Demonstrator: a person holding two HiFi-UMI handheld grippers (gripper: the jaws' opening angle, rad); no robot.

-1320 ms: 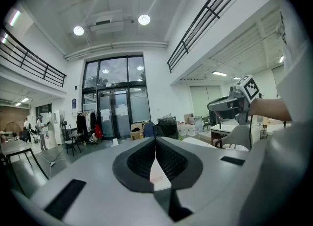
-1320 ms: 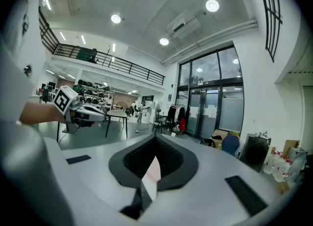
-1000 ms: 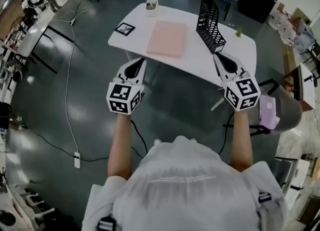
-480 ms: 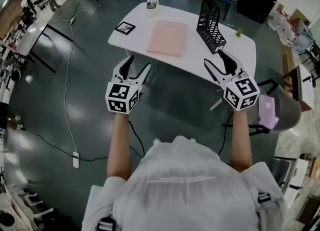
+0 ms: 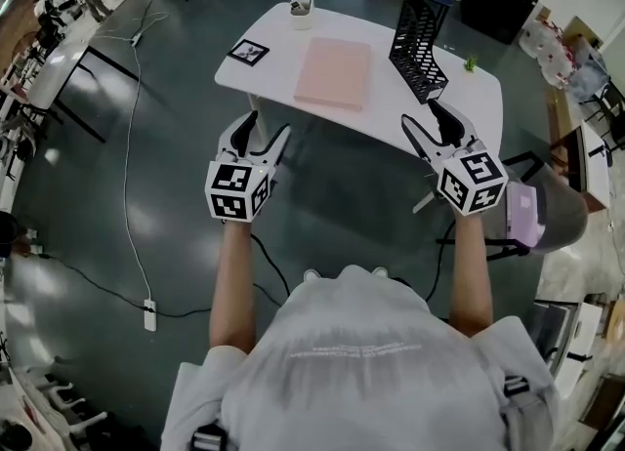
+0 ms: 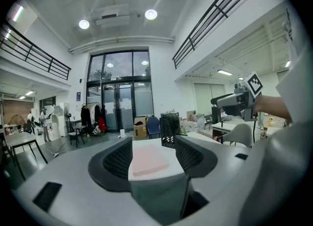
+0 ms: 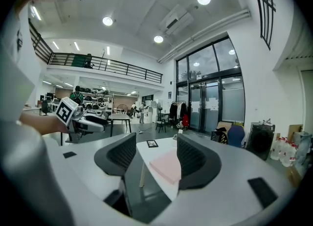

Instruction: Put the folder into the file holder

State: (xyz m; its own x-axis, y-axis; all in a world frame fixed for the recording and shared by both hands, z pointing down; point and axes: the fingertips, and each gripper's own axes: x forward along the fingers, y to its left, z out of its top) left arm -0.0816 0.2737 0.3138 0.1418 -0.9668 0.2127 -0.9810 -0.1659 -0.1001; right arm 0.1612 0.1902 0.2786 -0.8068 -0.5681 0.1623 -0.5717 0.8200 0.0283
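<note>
Left gripper (image 5: pixel 263 129): jaws spread wide with nothing between them. I've got it in the air over the floor, short of the table's near edge.
Right gripper (image 5: pixel 423 117): same deal, jaws wide and empty, hanging at the near edge just in front of the file holder.
Folder (image 5: pixel 334 72): pink, flat in the middle of the table, nothing touching it.
File holder (image 5: pixel 417 46): black mesh, upright, near the folder's right side but apart from it.
Table (image 5: pixel 467 100): white, rounded corners.
Other bits: small cup (image 5: pixel 302 10) at the far edge, little framed picture (image 5: pixel 248 51) near the left corner.
</note>
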